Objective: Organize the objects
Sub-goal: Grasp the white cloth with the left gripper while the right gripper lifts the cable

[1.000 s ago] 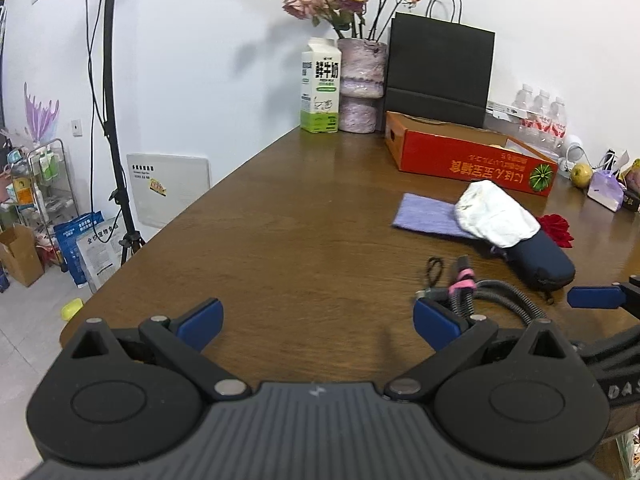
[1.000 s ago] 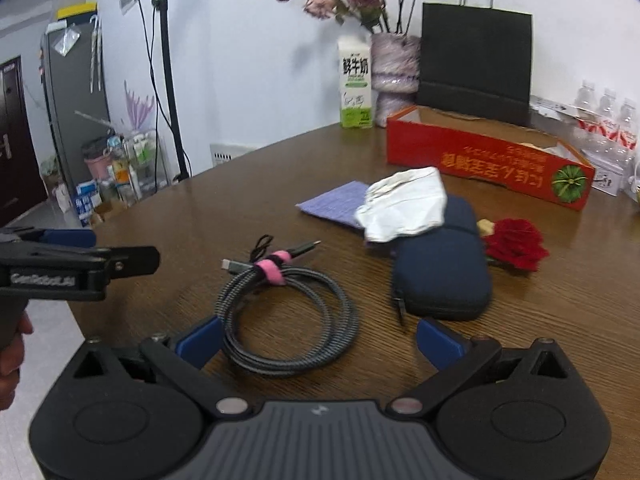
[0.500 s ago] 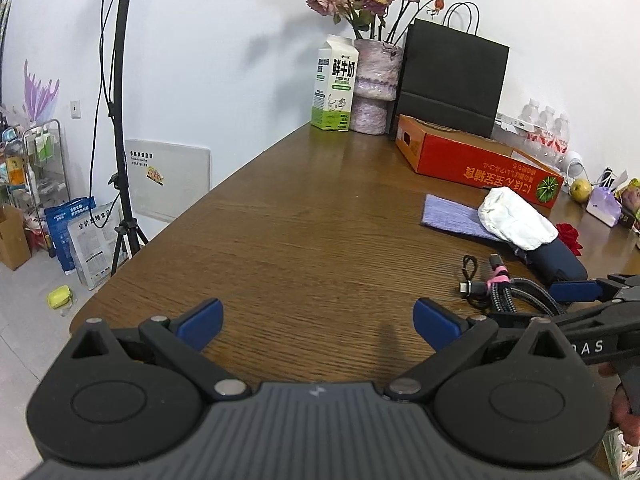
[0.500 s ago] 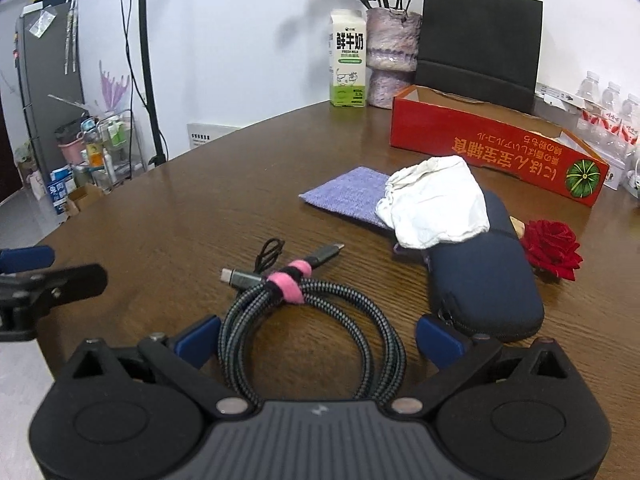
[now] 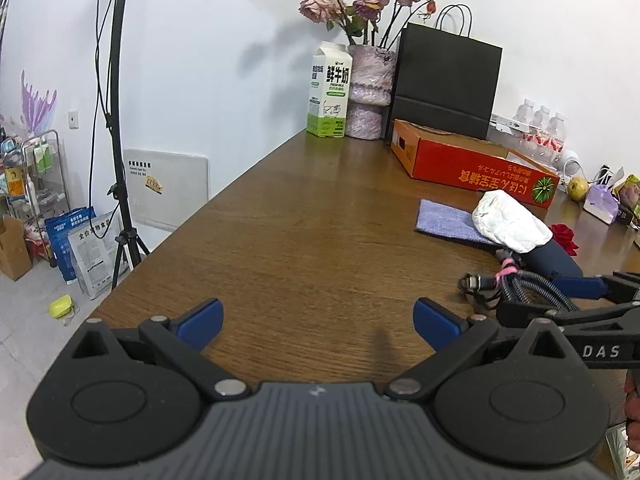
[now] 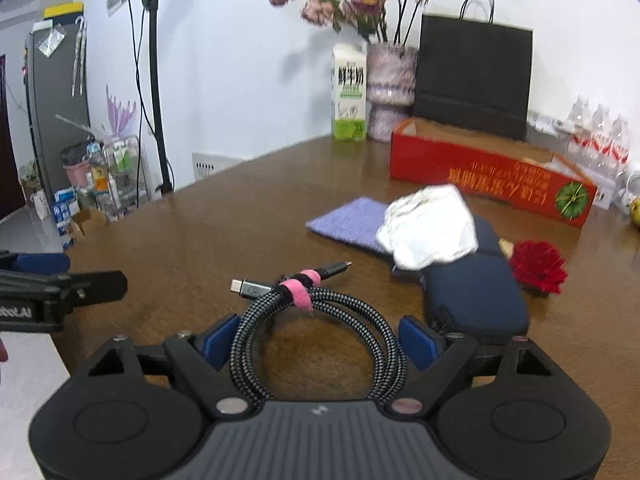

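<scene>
My right tongs (image 6: 316,340) sit low over the coiled cable (image 6: 320,336) on the table (image 6: 224,232). The coil lies flat, right between my 2 blue pads. The left pad (image 6: 218,338) is just beside the left side of the loop & looks like it touches it; the right pad (image 6: 418,342) is just beside the right side, tho I can't tell if it presses yet. The tongs have just been closing in, w/ the coil between them. So: part way shut around the cable, not sure it's gripped.

All places from the cable now. Its pink strap (image 6: 304,292) is at the far end of the loop, away from me, & the 2 plugs (image 6: 250,288) poke out past the strap, up & left. The coil is a bit longer going away from me than across, so my pads squeeze its short way. Good.

The dark blue pouch (image 6: 476,296) is just right of the cable, w/ a white crumpled cloth (image 6: 430,234) on top of it. A purple cloth (image 6: 352,222) is behind the cable; a red flower (image 6: 538,266) is past the pouch. The red box (image 6: 488,172) is far behind.

My left tongs (image 5: 316,322) are wide open, nothing in them, well left of the cable. So the right hand is the near one. I think next I finish the squeeze, then lift.
</scene>
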### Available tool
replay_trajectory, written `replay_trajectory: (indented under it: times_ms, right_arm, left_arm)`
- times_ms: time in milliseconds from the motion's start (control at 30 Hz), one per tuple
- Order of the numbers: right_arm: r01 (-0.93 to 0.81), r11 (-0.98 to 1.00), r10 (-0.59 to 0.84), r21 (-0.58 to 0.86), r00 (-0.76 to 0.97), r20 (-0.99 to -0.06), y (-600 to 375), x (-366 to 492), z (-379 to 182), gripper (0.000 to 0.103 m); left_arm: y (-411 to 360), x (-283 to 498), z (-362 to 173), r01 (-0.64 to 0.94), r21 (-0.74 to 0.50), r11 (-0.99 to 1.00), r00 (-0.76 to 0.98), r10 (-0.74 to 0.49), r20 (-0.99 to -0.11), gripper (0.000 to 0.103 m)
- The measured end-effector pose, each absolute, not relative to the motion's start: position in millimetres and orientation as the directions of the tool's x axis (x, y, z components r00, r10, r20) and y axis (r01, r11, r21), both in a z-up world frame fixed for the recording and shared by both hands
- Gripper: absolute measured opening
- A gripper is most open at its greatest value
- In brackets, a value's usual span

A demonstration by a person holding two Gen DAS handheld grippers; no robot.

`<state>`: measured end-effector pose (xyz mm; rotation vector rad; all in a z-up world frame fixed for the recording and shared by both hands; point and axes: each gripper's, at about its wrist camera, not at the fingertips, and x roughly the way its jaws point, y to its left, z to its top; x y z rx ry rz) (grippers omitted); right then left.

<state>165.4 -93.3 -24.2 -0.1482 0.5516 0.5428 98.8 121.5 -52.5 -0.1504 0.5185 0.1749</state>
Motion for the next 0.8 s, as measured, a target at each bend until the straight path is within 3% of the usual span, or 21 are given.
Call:
replay_trajectory:
  times_ms: [333, 800]
  right_arm:
    - [-0.456, 0.89, 0.418, 0.013, 0.803, -0.425, -137.9, 171.2, -3.4, 0.085]
    - [-0.305, 0.952, 0.281, -0.017, 0.898, -0.338, -226.8, 205.6, 10.3, 0.085]
  left_arm:
    - [97.2, 117.9, -35.0, -0.17, -0.073, 0.983, 0.862, 0.113, -0.494, 0.103]
    - [24.8, 193.6, -17.2, -0.041, -0.071, 0.997, 0.858, -0.002, -0.513, 0.103]
